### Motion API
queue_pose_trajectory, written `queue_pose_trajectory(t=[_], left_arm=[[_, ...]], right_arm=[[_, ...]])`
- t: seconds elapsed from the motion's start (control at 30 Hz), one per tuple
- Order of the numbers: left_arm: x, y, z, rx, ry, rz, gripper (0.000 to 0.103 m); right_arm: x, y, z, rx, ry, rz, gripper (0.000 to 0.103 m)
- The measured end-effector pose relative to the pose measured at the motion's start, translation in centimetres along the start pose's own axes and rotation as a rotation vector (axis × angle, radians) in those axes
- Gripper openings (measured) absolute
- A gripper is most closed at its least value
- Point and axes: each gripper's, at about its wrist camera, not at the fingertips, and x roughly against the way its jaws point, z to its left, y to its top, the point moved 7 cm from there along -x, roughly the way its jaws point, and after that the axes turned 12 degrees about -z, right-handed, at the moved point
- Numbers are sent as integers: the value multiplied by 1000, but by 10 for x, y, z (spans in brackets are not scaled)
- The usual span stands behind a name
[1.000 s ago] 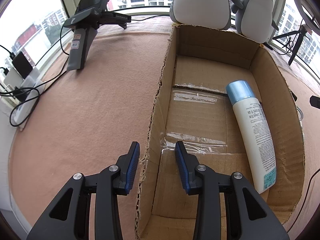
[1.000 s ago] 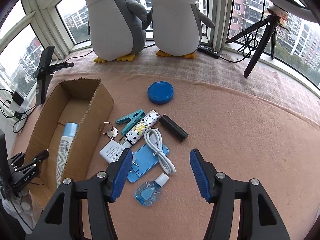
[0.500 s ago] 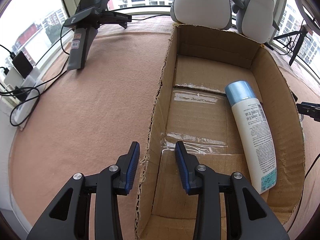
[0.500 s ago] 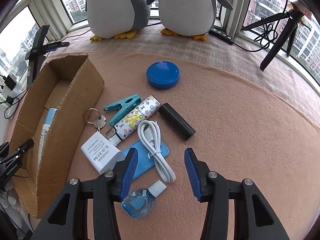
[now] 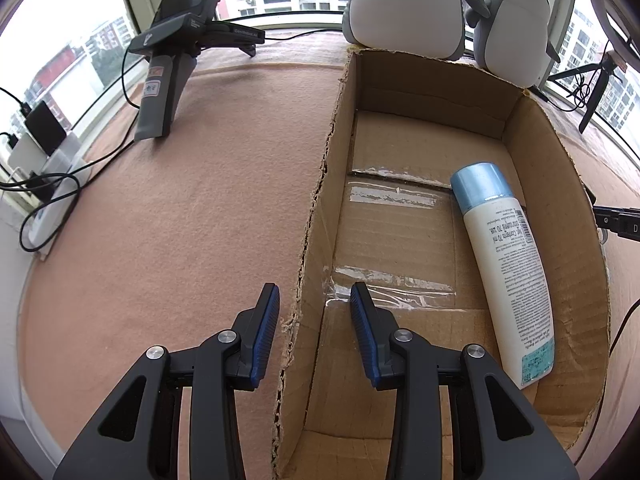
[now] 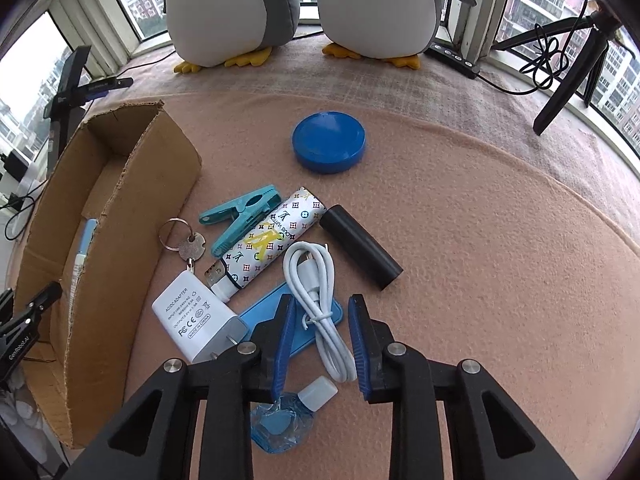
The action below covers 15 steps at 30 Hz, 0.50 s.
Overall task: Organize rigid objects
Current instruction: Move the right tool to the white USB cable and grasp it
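A cardboard box (image 5: 336, 128) lies open, and inside it rests a white bottle with a light blue cap (image 5: 506, 264). My left gripper (image 5: 314, 308) is open and straddles the box's torn left wall without clamping it. In the right wrist view the box (image 6: 120, 216) sits at the left beside a pile: white coiled cable (image 6: 316, 296), blue flat card (image 6: 298, 332), white charger (image 6: 196, 316), patterned lighter (image 6: 272, 240), black cylinder (image 6: 360, 246), teal clip (image 6: 240, 220), key ring (image 6: 182, 238), small blue bottle (image 6: 288, 416), round blue lid (image 6: 329, 141). My right gripper (image 6: 320, 340) is open, its fingers either side of the cable.
Two plush penguins (image 6: 296, 4) stand at the back by the windows. A black tripod (image 6: 568, 76) and a power strip (image 6: 452, 58) sit back right. A black device on a stand (image 5: 176, 60) and cables (image 5: 40, 184) lie left of the box. The pink cloth (image 6: 500, 280) covers the table.
My right gripper has moved forward and down over the pile and narrowed around the white cable. The left gripper and the box have stayed put.
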Motion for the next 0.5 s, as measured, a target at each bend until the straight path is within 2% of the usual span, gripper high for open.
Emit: queue_pose_trajectory(t=[0.13, 0.5], left_arm=[[0, 0, 0, 0, 0, -1, 36], [0, 0, 0, -2, 1, -1, 35]], right_arm=[[2, 0, -4, -18, -6, -4, 14], [17, -1, -17, -110, -4, -45, 13]])
